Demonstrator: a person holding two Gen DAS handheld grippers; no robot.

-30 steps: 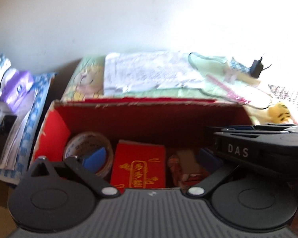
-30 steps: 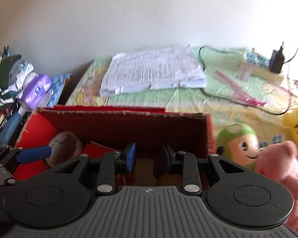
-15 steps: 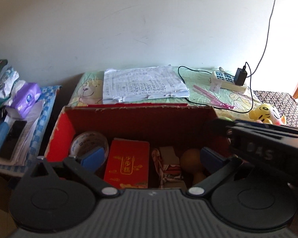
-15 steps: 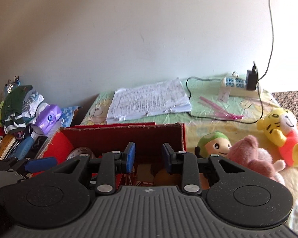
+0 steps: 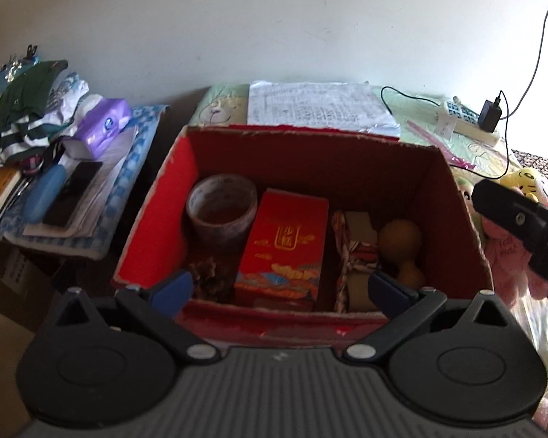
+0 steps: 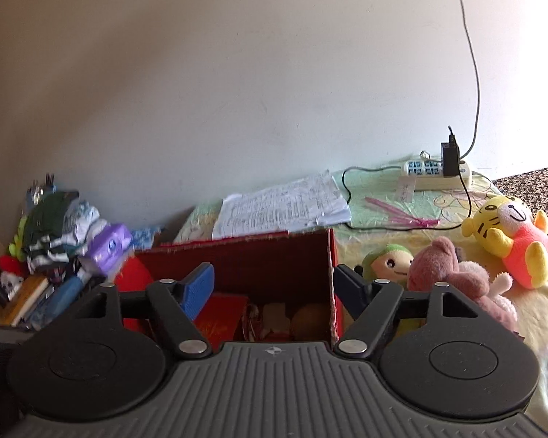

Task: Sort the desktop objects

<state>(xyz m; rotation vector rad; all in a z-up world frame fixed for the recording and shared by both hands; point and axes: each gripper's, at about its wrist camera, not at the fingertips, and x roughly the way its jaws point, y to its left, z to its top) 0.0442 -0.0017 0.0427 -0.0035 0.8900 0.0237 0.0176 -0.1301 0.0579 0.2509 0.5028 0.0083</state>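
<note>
Scene: a red box stands open-topped on a sheet-covered surface near a pale wall, seen from two hand-held claws above its near rim.
Left claw: spread wide and empty, hanging over the box's near wall, likely poised between picks.
Right claw: also spread wide and empty; one finger sits over the box's interior, the other outside its right wall, so it straddles that wall rather than aiming at any item.
In the box: a tape roll at the left, a red packet upright in the middle, a patterned bundle and a brown gourd at the right, packed side by side, which suggests the sorting is well along.
Still out: a pink plush, a green-capped doll and a yellow tiger lie just right of the box, the doll nearest its wall.
Not for sorting, by the look of it: papers behind the box, and a power strip with a charger plugged in, near the wall.
Left side: clothes, a purple pack and a blue case heaped on a separate low stand.
Likely next: the right claw is closest to the plush toys.
</note>
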